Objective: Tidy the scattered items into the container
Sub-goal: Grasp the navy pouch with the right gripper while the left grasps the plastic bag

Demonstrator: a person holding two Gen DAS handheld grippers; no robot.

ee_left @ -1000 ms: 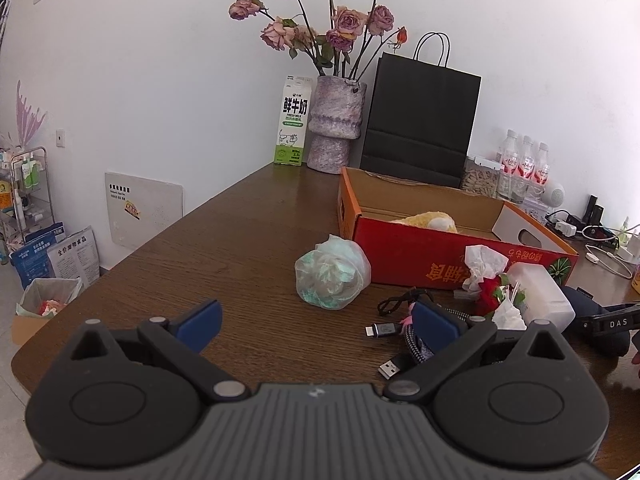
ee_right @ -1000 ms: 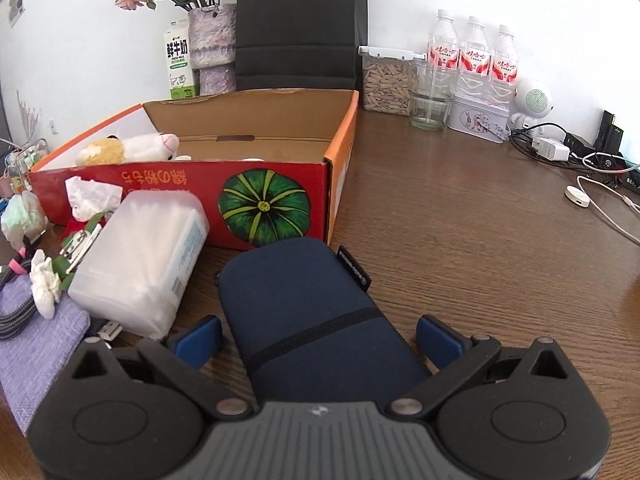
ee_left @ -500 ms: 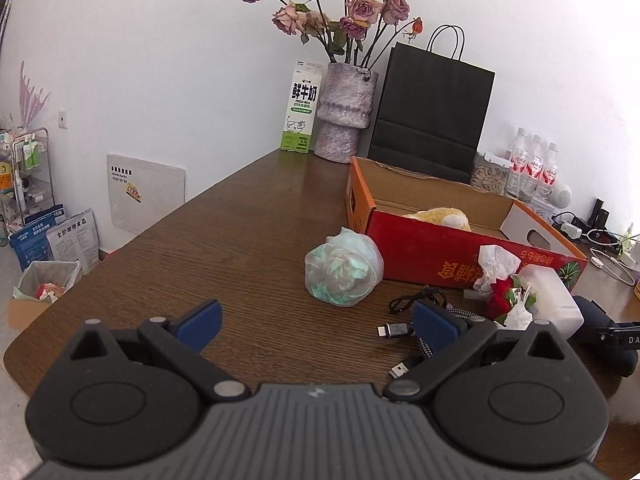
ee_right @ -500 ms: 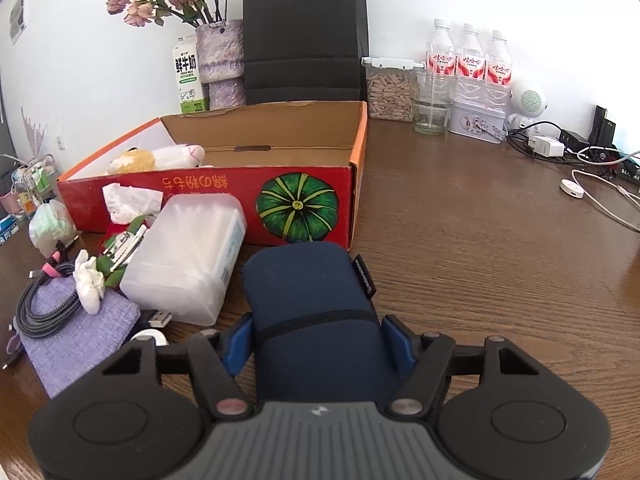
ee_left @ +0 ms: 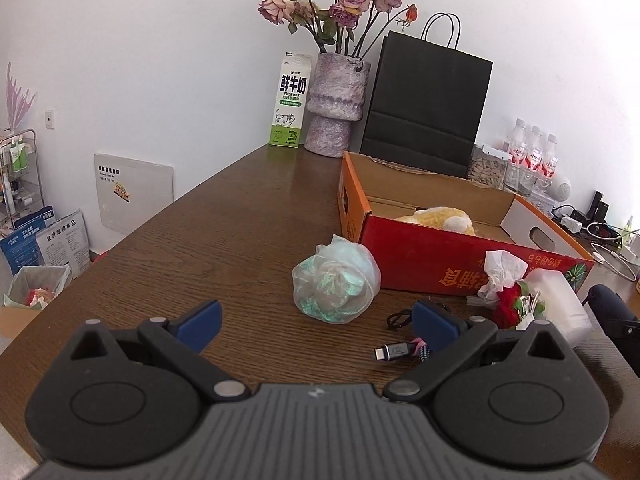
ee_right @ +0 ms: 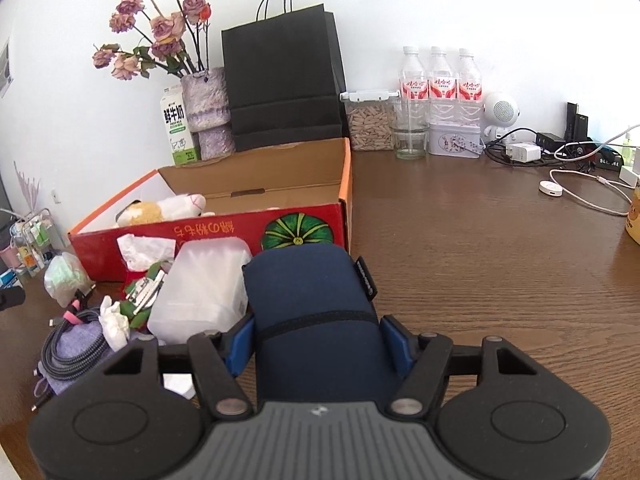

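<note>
Now the right gripper point(ee_right: 320, 346) clamped the navy pouch point(ee_right: 316, 304).
Pouch's long axis ran straight toward the red box point(ee_right: 224, 236), just ahead; left gripper point(ee_left: 316, 322) gaped empty, short of the bagged bundle point(ee_left: 336, 286).

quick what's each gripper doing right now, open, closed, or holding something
Left gripper: open, nothing between its jaws.
Right gripper: closed on the navy pouch.
</note>
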